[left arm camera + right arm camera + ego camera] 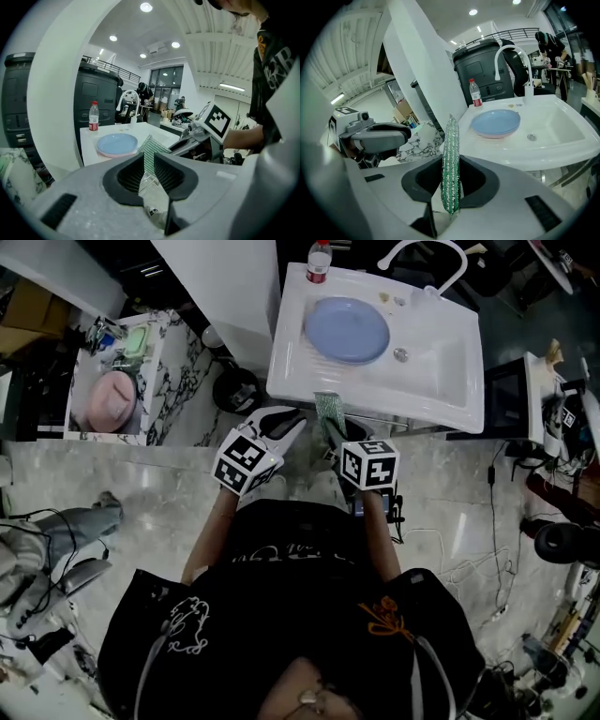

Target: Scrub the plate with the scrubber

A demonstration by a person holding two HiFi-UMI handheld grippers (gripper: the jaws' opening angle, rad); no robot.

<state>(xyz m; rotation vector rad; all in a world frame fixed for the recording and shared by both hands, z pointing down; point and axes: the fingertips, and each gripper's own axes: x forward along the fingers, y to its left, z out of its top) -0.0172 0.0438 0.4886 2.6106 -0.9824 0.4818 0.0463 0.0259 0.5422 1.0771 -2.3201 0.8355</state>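
A blue plate (347, 329) (117, 142) (496, 123) lies in the left part of the white sink (441, 381) (562, 136). My right gripper (330, 432) (451, 161) is shut on a thin green mesh scrubber (327, 409) (451, 140) that stands upright between its pads. It hovers in front of the sink's near edge, short of the plate. My left gripper (281, 423) (145, 157) hangs just left of it with its jaws nearly together and nothing between them. The scrubber (152, 145) shows beyond that slit.
A red-labelled bottle (319, 261) (476, 99) and a white faucet (457, 263) (512, 46) stand at the sink's far rim. A marble counter (178, 381) at left holds a pink bowl (112, 399). A black bin (234, 390) sits beside the sink. Cables lie on the floor at right.
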